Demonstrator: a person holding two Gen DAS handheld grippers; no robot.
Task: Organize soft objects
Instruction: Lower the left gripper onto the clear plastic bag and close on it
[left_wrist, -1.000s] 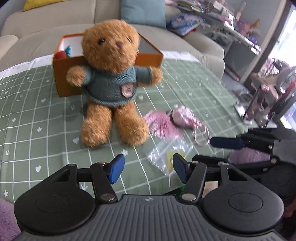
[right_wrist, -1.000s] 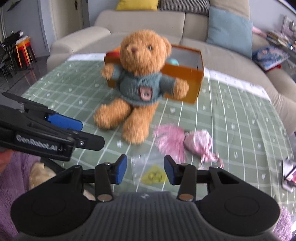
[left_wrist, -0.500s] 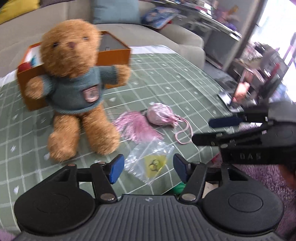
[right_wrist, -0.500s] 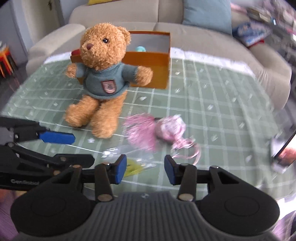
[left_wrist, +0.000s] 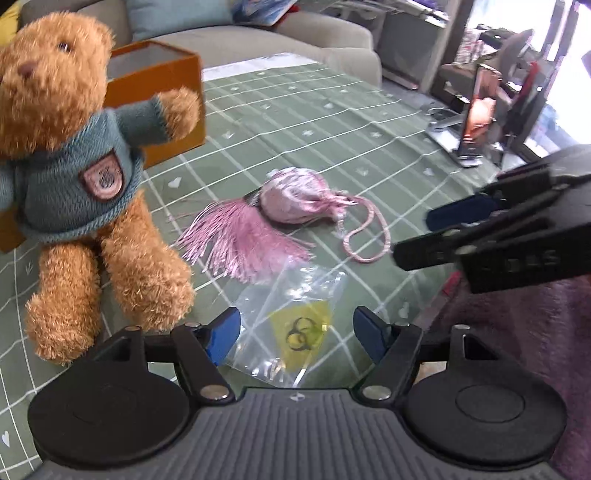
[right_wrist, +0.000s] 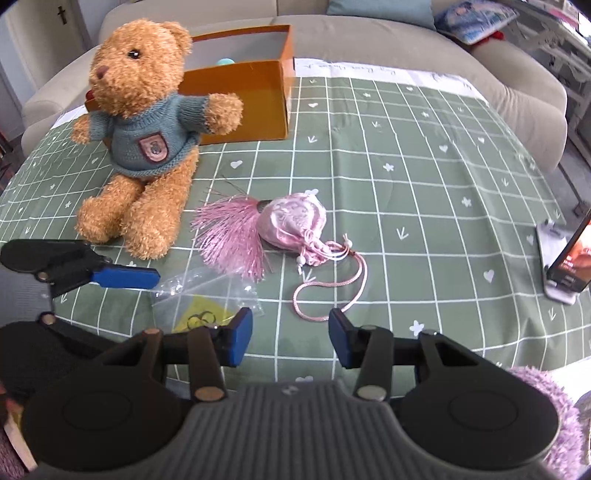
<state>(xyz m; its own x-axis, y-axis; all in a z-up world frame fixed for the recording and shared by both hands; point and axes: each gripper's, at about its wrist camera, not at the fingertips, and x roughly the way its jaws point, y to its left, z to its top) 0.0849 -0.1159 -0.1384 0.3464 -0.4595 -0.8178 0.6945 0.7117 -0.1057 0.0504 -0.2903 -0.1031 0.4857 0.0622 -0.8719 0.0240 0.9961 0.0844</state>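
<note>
Both of our hand-held grippers open and empty, the left hand-held gripper (left_wrist: 296, 334), its jaws just widened, should pinch the limp, slippery plastic bag (left_wrist: 291, 317) at its crinkled edge.

Left gripper (left_wrist: 295, 334) angles downward, its jaws having just been opening, nothing between them; right gripper (right_wrist: 290, 341) angles downward, jaws parted, empty.

Biohazard sign (black) on plastic bag (left_wrist: 295, 325)
</note>
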